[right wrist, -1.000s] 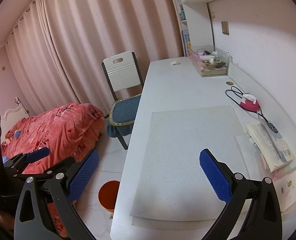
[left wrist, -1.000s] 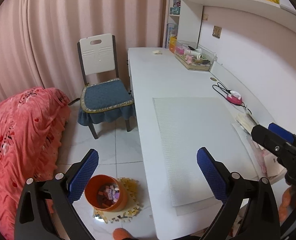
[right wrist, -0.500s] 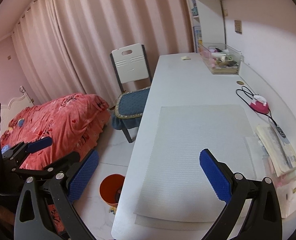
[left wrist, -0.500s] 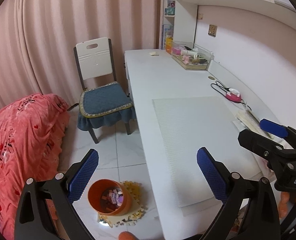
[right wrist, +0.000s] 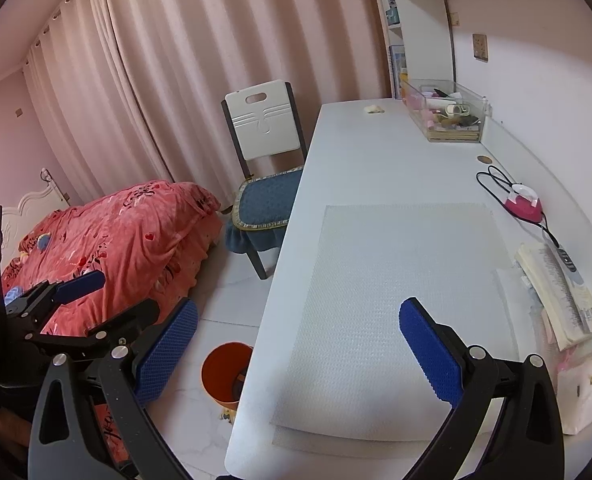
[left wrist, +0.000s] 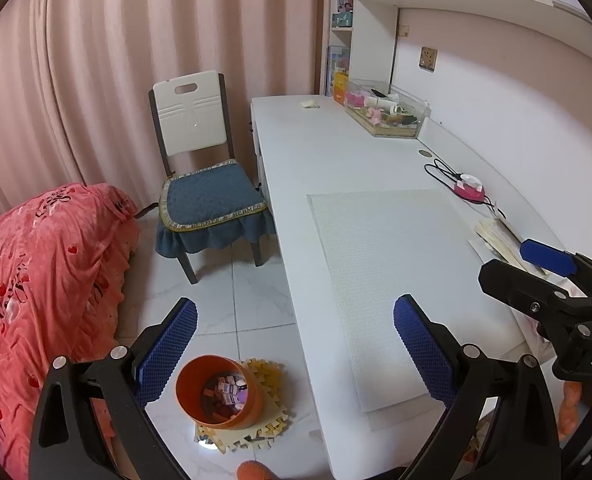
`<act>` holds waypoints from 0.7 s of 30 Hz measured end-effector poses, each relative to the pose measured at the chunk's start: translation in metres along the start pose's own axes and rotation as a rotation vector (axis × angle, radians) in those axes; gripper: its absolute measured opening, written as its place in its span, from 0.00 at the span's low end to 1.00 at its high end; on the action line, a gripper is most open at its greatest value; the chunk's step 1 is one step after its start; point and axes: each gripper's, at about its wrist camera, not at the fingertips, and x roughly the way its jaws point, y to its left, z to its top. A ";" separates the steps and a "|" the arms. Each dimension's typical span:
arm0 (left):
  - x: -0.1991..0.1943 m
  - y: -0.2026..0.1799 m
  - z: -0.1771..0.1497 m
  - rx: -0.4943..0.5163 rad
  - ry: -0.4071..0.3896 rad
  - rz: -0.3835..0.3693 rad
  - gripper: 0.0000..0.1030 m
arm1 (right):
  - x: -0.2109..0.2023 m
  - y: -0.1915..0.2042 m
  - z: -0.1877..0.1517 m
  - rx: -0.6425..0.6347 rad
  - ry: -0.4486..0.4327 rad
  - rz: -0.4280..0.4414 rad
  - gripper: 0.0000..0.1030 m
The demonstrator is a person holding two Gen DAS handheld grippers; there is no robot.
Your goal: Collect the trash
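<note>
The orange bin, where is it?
In both views the round orange plastic bin stands on the floor, on a foam puzzle mat beside the white desk.

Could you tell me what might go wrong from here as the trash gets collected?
The crumpled scrap lies at the desk's far end, a long reach for either open gripper. The black cable by the pink device could snag a passing finger. The orange bin stands on the floor below the desk edge, so a drop could miss.

Both wrist views look forward and down along their own blue-padded fingers. The left looks over the desk (left wrist: 328,152) edge, floor at 7 o'clock; the right sits above the desk. Both share desk, chair (right wrist: 265,160) and bed (left wrist: 35,264).
</note>
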 end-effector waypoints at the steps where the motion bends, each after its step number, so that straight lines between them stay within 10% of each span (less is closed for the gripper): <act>1: 0.000 -0.001 0.000 0.000 0.000 -0.001 0.94 | 0.000 0.000 0.000 0.001 0.000 0.001 0.96; 21: 0.005 0.000 -0.002 -0.006 0.020 0.003 0.94 | 0.002 0.000 -0.002 0.007 0.005 0.001 0.96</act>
